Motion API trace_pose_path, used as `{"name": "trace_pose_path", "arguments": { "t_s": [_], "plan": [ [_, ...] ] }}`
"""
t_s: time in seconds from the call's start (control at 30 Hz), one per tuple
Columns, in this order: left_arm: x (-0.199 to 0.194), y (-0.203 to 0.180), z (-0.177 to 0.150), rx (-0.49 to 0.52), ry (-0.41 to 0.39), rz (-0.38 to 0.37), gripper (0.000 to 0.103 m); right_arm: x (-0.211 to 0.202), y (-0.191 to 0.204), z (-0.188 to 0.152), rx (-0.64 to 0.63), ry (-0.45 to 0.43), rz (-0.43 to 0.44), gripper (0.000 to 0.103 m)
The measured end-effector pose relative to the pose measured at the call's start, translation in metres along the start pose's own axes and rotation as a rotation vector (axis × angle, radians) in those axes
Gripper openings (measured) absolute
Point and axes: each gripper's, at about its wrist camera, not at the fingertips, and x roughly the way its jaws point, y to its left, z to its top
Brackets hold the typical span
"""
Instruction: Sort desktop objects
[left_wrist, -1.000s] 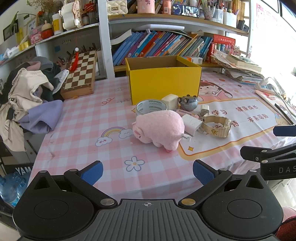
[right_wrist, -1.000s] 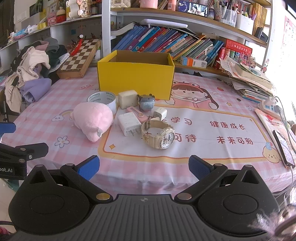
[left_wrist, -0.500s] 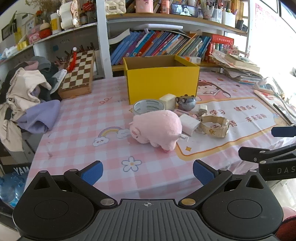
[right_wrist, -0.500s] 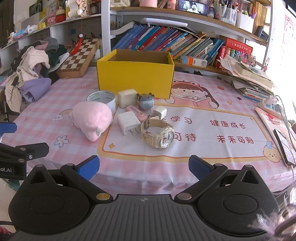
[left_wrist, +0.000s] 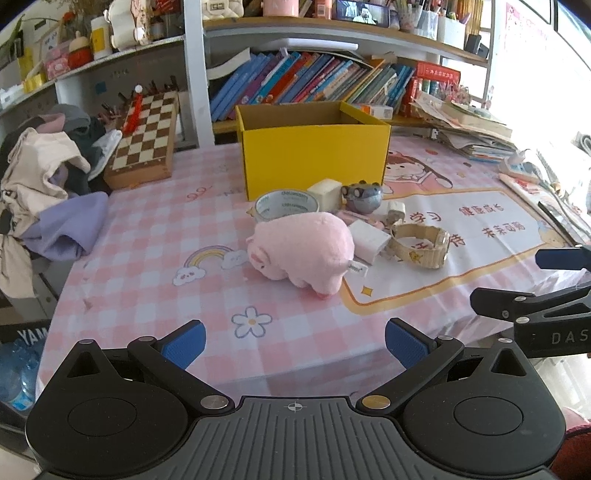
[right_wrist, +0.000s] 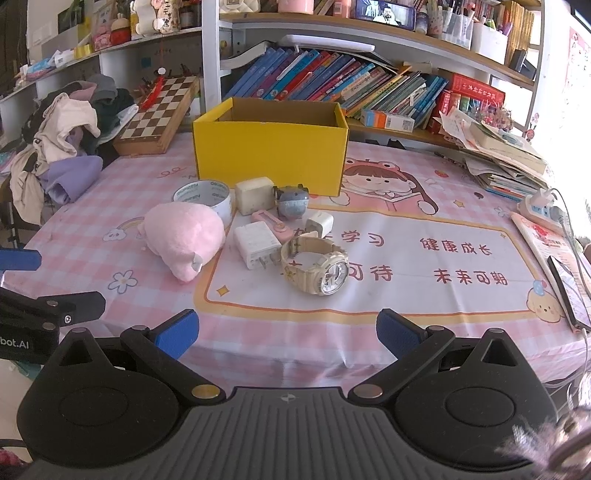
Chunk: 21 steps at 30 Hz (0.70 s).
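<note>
From the left wrist view, the left hand-held gripper (left_wrist: 293, 341) is released, its blue fingertips wide apart and holding nothing, above the near edge of the tabletop (left_wrist: 155, 236) with the pink checked cloth. Ahead of it lies a pink plush pig (left_wrist: 301, 249) on its side. Behind the pig is a roll of tape (left_wrist: 286, 205), and further back stands an open yellow box (left_wrist: 314, 155). Just to the right of the pig there is a white charger (left_wrist: 369, 242), touching it, and then a beige wristwatch (left_wrist: 421, 245). A cream cube adapter (left_wrist: 325, 192) and a small grey figure (left_wrist: 364, 195) stand in front of the box. The other gripper's fingers show at the right edge.

From the right wrist view, the right hand-held gripper (right_wrist: 286, 332) is also released and empty, near the front edge of the tabletop. The wristwatch (right_wrist: 316, 264) lies almost straight ahead, with the white charger (right_wrist: 258, 245) just beside it on the left. A pink flat item (right_wrist: 271, 225) and a small white plug (right_wrist: 319, 223) lie between the charger and the grey figure (right_wrist: 291, 201). The plush pig (right_wrist: 184, 236) is at the left, and the yellow box (right_wrist: 269, 147) behind all of them.
</note>
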Motion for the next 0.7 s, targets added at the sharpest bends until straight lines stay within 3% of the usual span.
{"name": "trace_pose_path", "arguments": {
  "t_s": [0.7],
  "plan": [
    [0.0034,0.0054,-0.0001,0.018,0.017,0.012,0.103,0.0037,0.0094,0.0047,0.0,0.009,0.011,0.103]
  ]
}}
